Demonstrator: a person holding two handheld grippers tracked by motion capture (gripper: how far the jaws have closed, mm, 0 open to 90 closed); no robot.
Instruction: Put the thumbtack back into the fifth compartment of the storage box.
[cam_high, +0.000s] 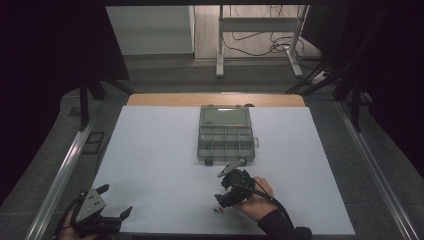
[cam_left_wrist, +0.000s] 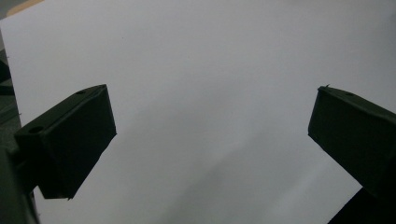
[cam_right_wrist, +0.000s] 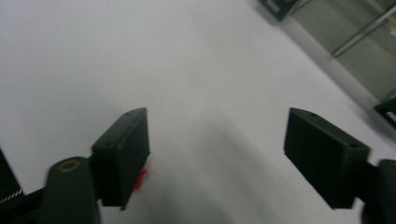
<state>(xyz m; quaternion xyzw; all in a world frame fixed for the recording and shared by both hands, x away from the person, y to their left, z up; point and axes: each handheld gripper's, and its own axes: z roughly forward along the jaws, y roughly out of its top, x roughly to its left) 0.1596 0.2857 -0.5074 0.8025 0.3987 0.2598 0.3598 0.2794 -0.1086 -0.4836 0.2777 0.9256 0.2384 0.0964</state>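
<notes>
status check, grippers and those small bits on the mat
Left gripper open, idle at mat's near left corner. Right gripper open over small bits, nothing gripped. Organizer box open beyond, path clear.

Matt white table sheet (cam_high: 160, 165), clear plastic organiser box (cam_high: 226, 133), matt blk jaws.

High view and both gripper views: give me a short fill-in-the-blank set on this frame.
1. The compartment box lies on the white sheet with its lid ____.
2. The small coloured pieces lie nearest the ____ hand-held gripper.
3. Beside one jaw in the right gripper view shows a small ____ piece.

Missing words: open; right; red
</notes>
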